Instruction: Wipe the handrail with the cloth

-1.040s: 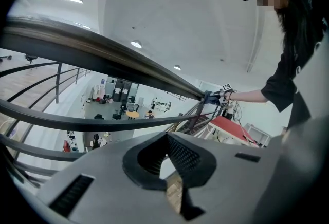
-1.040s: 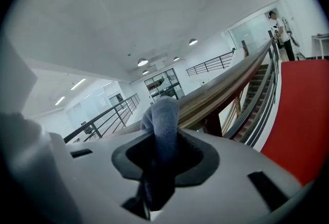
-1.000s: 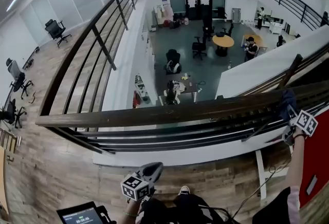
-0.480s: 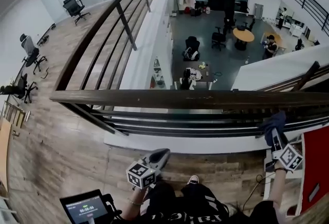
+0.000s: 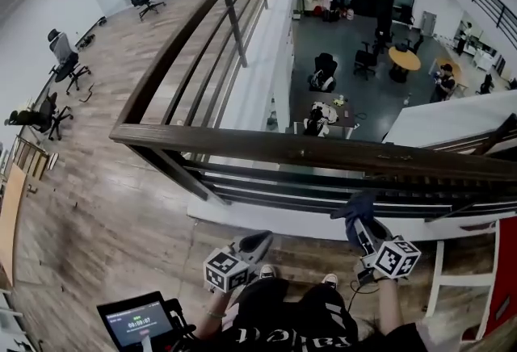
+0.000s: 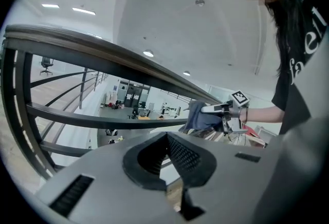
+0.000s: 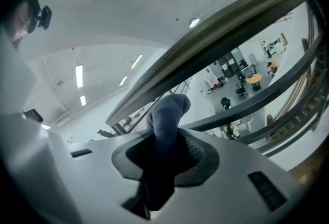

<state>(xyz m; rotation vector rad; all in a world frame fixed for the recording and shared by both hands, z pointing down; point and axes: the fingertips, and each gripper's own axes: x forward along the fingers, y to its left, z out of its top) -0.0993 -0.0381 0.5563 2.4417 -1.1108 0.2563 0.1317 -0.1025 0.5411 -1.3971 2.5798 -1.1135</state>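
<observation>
Right tongs (image 7: 163, 153) clenched on blue cloth (image 7: 167, 110) off the handrail (image 5: 323, 150); left tongs (image 6: 167, 138) clenched empty.

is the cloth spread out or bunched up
Bunched up: the cloth sticks out as a rounded wad from the right gripper's jaws.

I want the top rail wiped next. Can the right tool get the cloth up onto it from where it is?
Probably yes. The right tool, shut on the cloth, hangs just below the handrail on the person's side. Nothing stands between them, and the left tool sits low, out of the way.
</observation>
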